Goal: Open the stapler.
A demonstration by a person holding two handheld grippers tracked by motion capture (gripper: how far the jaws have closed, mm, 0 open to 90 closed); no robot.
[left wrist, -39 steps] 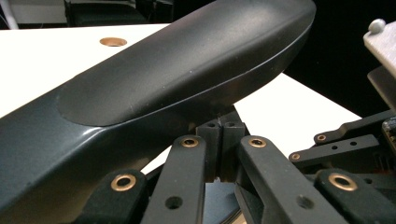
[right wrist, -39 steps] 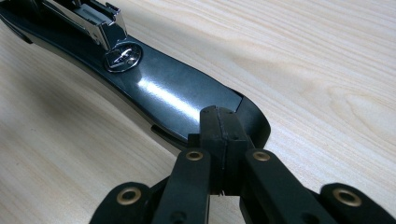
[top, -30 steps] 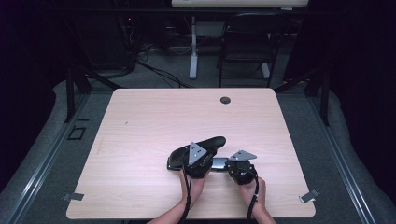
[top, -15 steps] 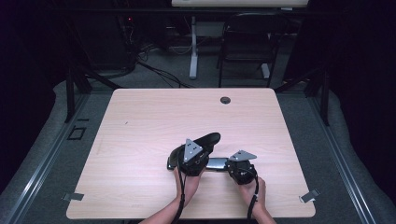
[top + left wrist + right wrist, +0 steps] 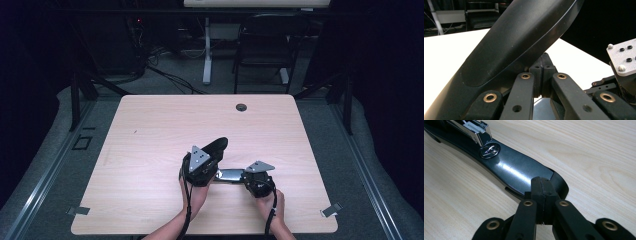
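A black stapler lies near the table's front edge, hinged open. Its base [image 5: 228, 175] [image 5: 519, 171] rests flat on the wood, showing the round metal anvil [image 5: 489, 150] and the staple magazine [image 5: 475, 128]. Its black top cover [image 5: 216, 147] [image 5: 519, 40] slants upward. My left gripper [image 5: 211, 158] [image 5: 543, 75] is shut, with its tips under the cover's edge and nothing between the jaws. My right gripper [image 5: 242, 176] [image 5: 543, 188] is shut too, tips resting on the rounded end of the base. A hand holds each gripper.
The light wooden table [image 5: 150, 135] has a round cable hole [image 5: 241, 107] near its far edge. A dark chair [image 5: 262, 45] and a white table leg [image 5: 206, 50] stand on the floor beyond. Tape marks [image 5: 331, 210] sit at the front corners.
My left gripper has risen a little and the stapler's top cover has tilted up more steeply with it. The right gripper and the base have stayed put.
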